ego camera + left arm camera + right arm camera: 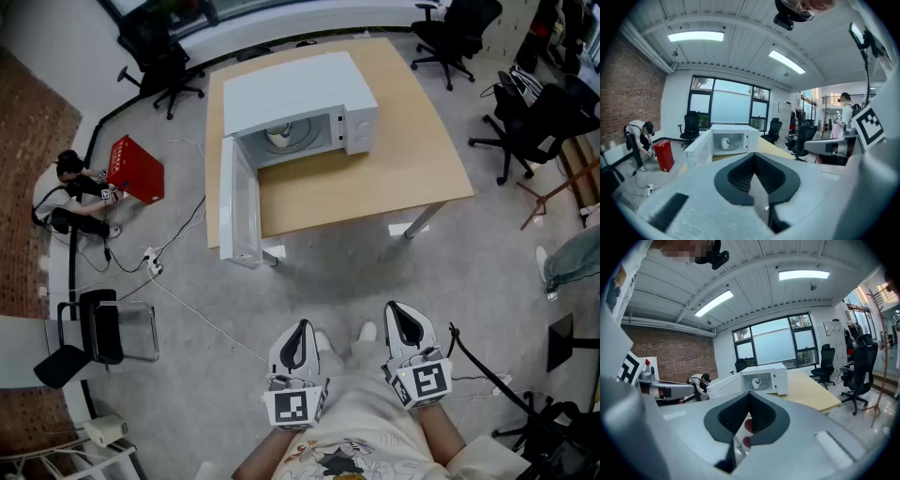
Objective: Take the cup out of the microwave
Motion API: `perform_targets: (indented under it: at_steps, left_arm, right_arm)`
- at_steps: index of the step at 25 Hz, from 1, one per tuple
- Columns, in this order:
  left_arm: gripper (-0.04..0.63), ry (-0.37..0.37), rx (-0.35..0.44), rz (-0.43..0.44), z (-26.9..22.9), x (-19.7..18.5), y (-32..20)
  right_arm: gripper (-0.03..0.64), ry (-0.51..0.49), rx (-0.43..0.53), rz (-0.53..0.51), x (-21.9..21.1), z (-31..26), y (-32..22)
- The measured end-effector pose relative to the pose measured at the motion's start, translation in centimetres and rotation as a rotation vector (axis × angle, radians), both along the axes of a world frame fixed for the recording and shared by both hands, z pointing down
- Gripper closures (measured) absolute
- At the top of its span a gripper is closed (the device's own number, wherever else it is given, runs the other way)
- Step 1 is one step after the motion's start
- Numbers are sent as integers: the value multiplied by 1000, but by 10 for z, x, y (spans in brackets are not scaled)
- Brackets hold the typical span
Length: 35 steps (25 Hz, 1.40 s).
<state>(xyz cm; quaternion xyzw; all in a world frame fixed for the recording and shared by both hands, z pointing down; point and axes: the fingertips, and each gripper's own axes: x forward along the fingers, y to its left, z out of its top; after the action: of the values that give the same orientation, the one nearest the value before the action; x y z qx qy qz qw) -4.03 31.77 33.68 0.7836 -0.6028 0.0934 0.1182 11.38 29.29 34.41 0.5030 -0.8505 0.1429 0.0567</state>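
Nearest, left gripper (300,330) and right gripper (401,314), each with jaws pressed together on nothing, well short of table (394,178). On it, microwave (291,89), door (236,202) swung wide open. Inside, white cup (281,134), upright, untouched. Off by the wall, red box (136,169), contents hidden, beside a crouching person (80,192).

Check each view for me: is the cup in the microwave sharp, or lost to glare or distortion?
Head view: even light, cup small but clear inside the microwave, mild wide-angle bowing. Left gripper view: fisheye with dark corners, bright ceiling strips, cup tiny yet legible. Right gripper view: same bending, cup visible, near foreground soft.
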Motion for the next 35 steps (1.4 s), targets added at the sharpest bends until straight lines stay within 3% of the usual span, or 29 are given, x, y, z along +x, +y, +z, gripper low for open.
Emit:
perform_targets:
  at_steps: [3,9,13,23,28,35]
  left_arm:
    - [594,40,73,10,-16,14,-7]
    - [592,31,-9,83,1,26,0]
    - [592,53,-8,38,-1,29,1]
    - [592,47,-33,-96,9,27,-19]
    - [591,76,-51,-80,24,15,-60]
    - [592,99,-41,-34,28,-24,-164]
  right_arm:
    - [611,1,-23,9,6,5,1]
    - [611,-4,-18,1,10,4,-6]
    - [609,-47,-23,-32,17,3,-5]
    - [609,-37,-35,-65,41,12,-35]
    - [609,26,-51,-59,26,29,-72]
    - [609,31,-47,-31,-20,29,-166]
